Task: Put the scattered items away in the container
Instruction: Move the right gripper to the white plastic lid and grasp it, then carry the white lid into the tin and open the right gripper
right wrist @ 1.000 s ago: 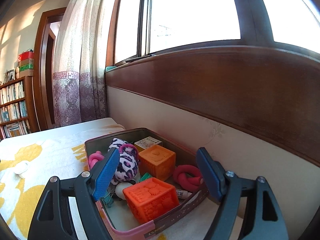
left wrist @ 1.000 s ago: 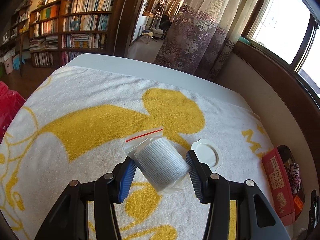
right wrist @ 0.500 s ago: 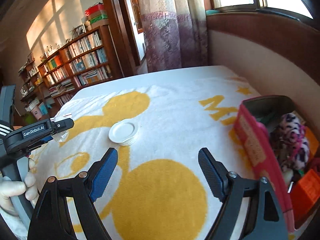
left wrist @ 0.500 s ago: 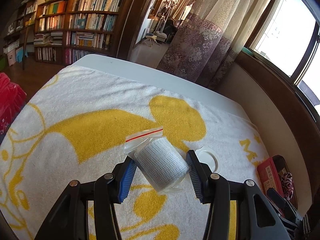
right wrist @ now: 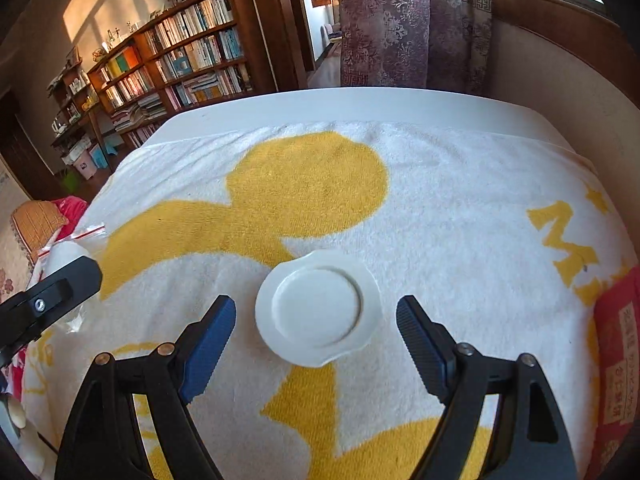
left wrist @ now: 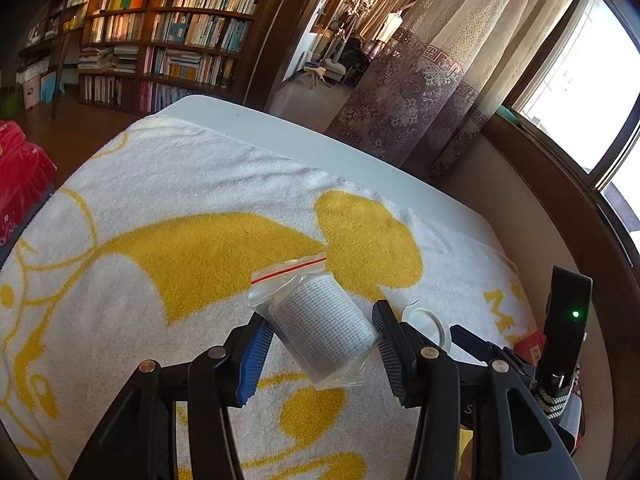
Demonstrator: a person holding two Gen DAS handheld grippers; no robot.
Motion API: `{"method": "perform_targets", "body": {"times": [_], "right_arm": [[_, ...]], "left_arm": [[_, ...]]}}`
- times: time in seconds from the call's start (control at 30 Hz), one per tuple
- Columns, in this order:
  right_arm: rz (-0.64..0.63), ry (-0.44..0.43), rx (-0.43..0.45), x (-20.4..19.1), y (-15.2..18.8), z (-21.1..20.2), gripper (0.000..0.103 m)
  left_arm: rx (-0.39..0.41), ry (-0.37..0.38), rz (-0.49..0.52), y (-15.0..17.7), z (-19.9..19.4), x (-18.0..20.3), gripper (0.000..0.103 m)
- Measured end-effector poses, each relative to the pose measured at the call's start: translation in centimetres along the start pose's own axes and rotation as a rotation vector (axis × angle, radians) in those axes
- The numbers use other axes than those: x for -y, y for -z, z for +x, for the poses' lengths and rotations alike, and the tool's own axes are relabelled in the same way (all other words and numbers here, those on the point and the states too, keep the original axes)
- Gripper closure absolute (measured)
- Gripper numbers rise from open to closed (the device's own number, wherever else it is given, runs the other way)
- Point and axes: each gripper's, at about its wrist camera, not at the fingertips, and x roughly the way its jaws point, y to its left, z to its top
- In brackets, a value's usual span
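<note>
1. Left claw: pinching a gauze roll sealed in a clear zip bag (red strip at the bag's 12 o'clock end), held clear above the towel.
2. Right claw: spread wide, pads at 9 and 3 o'clock of a white lid, neither pad touching it.
3. The white lid lies flat on the yellow-and-white towel covering the desk.
4. Container: red-walled box at 3 o'clock of the lid, at the towel's edge (contents not visible here).
5. Bookshelf stands beyond the desk at 11 o'clock.
</note>
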Motion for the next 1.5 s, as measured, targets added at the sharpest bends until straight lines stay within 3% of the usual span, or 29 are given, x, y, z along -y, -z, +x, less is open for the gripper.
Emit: {"method": "perform_targets", "body": {"times": [0.2, 0.3, 0.6, 0.9, 1.13, 1.3, 1.5], "right_arm": [[-0.015, 0.03, -0.003, -0.4, 0.2, 1.6, 0.019], [-0.018, 0.066, 0.01, -0.3, 0.3, 1.3, 0.033], [0.063, 0.038, 0.042, 1.9, 2.2, -1.7, 0.033], [0.144, 0.084, 0.199, 6.4, 5.2, -11.0, 0.033], [0.254, 0.199, 0.335, 13.2, 10.4, -20.5, 0.033], [0.328, 0.334, 0.349, 18.1, 13.9, -24.3, 0.033], [0.376, 0.395, 0.31, 21.3, 14.2, -23.6, 0.033]], "left_arm": [[-0.01, -0.006, -0.002, 0.1, 0.4, -0.1, 0.051], [-0.021, -0.007, 0.01, 0.3, 0.7, 0.2, 0.051], [-0.03, -0.019, 0.035, 0.8, 1.1, 0.7, 0.051], [-0.043, -0.023, 0.095, 1.6, 1.4, 2.1, 0.051], [-0.062, -0.012, 0.149, 2.6, 1.8, 3.7, 0.051], [-0.068, -0.004, 0.187, 3.2, 1.7, 4.8, 0.051], [-0.069, -0.002, 0.209, 3.6, 1.7, 5.3, 0.051]]}}
